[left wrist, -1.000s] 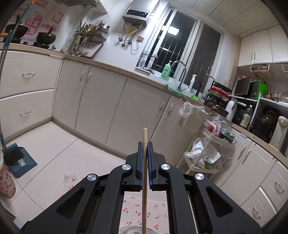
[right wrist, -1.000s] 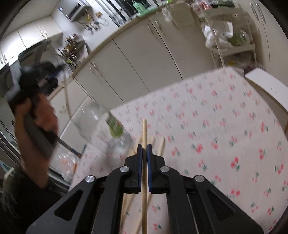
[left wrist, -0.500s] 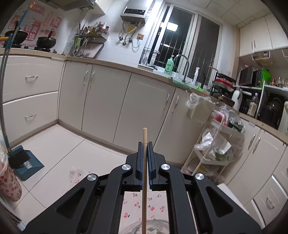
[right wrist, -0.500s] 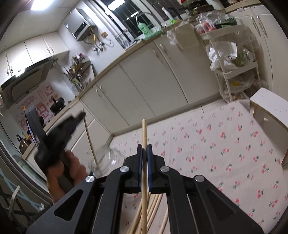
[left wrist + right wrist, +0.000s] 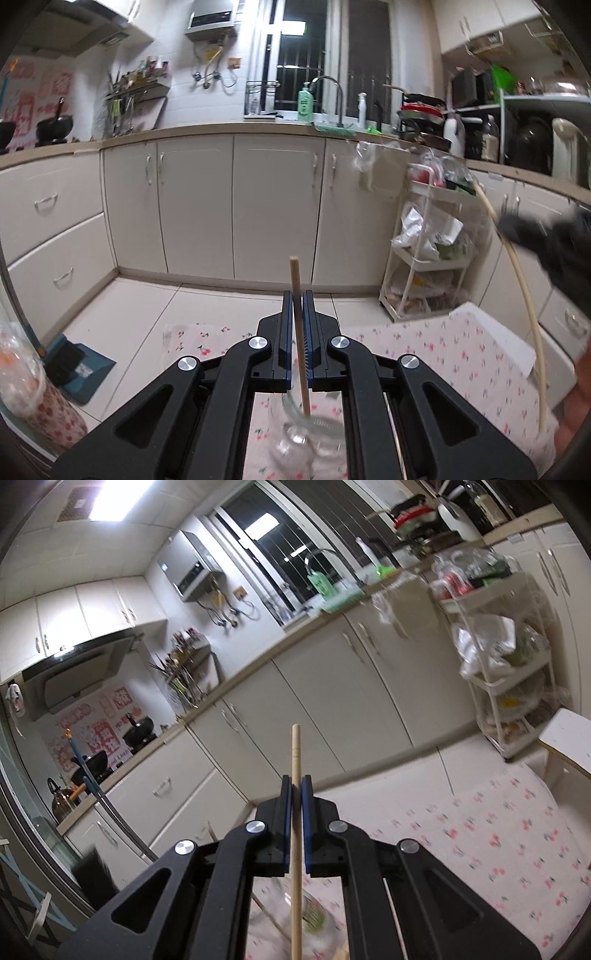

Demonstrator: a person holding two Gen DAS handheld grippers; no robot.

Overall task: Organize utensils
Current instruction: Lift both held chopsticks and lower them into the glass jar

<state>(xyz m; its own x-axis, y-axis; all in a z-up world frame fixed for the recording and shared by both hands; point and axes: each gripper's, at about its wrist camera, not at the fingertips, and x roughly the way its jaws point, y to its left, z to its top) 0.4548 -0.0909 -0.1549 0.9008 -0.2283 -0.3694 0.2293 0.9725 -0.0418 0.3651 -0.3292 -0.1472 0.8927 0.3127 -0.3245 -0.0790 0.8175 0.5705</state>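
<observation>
My left gripper (image 5: 298, 295) is shut on a wooden chopstick (image 5: 295, 280) that stands upright, its lower end inside a clear glass jar (image 5: 308, 439) on the cherry-print tablecloth (image 5: 461, 354). My right gripper (image 5: 295, 781) is shut on another chopstick (image 5: 296, 753), also upright, with its lower end over the blurred glass jar (image 5: 291, 919). In the left wrist view the right gripper's dark body (image 5: 546, 236) and its long chopstick (image 5: 524, 295) show at the right edge.
Cream kitchen cabinets (image 5: 273, 206) run along the back under a counter with a sink tap (image 5: 328, 85). A white trolley (image 5: 424, 258) with bags stands at the right. A blue dustpan (image 5: 81, 365) lies on the floor. A white stool (image 5: 569, 738) stands beside the table.
Both grippers tilted up and came together over the jar. The left chopstick's lower end now sits in the jar. The right gripper has entered the left wrist view.
</observation>
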